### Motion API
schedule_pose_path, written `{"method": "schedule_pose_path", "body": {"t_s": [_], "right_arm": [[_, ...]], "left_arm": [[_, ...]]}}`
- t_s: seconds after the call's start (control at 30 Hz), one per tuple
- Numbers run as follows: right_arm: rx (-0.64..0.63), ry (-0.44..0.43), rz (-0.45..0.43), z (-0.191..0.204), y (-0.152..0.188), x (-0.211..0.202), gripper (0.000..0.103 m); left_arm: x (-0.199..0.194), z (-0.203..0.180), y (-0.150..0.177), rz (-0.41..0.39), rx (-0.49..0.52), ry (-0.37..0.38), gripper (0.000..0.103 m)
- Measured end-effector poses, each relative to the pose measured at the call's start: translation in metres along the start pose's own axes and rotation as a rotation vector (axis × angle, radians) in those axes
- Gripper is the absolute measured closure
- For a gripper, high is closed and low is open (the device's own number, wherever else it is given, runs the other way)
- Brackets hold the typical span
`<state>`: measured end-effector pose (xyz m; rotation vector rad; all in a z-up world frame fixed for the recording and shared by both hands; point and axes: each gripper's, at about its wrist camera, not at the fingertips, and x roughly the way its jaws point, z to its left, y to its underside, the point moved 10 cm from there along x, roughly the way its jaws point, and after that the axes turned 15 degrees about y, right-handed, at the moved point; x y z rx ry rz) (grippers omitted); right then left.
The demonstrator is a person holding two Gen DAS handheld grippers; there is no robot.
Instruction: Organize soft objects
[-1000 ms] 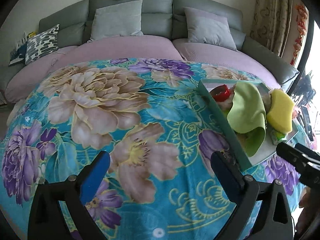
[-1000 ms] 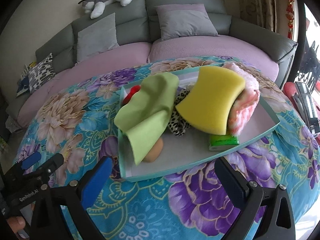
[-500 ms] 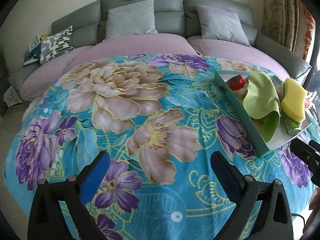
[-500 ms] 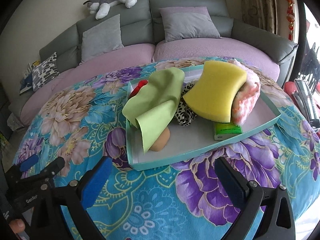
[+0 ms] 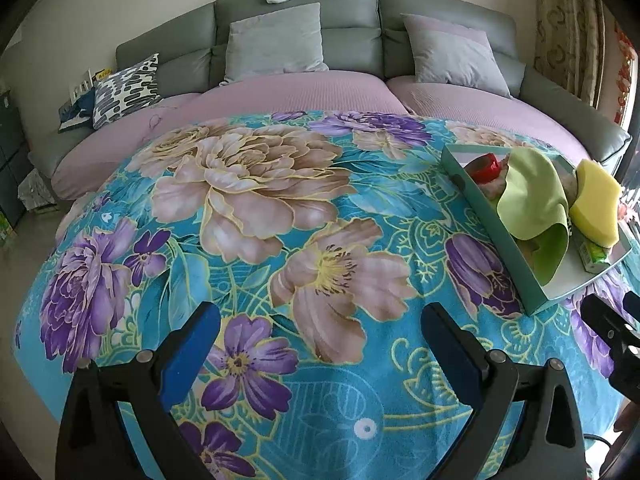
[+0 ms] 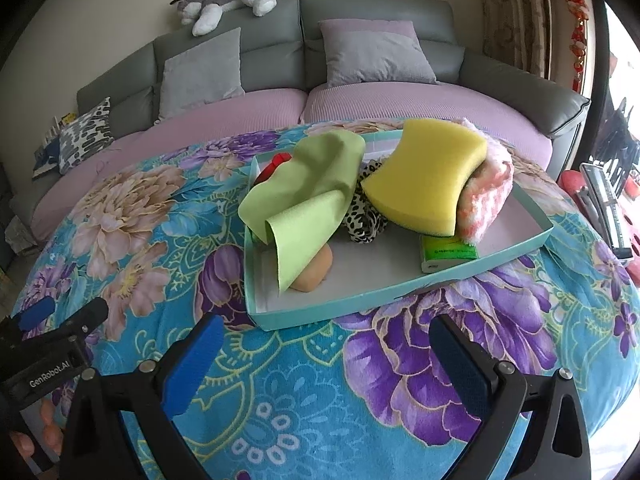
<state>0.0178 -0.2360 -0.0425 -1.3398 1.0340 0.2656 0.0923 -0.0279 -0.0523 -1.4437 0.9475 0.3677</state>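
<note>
Just beyond the gaping right tool (image 6: 320, 356), teal tray (image 6: 400, 292), left tool (image 5: 316, 344) wide too

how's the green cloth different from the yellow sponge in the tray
The green cloth is a thin sheet, draped and curled over at its lower edge; the yellow sponge is a thick block with pinched-in sides that holds its shape. The cloth lies toward the left end of the teal tray, partly covering a tan round object; the sponge leans toward the right end against a pink fluffy item. Both are soft, plain-coloured and inside the same tray.
</note>
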Motion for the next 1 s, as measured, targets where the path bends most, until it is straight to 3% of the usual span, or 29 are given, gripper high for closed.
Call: {"method": "schedule_pose_path", "body": {"t_s": [1.0], "right_arm": [[0.007, 0.008, 0.000, -0.0014, 0.0020, 0.0023, 0.000]], "left_arm": [[-0.0045, -0.0022, -0.0024, -0.021, 0.027, -0.026, 0.003]]}}
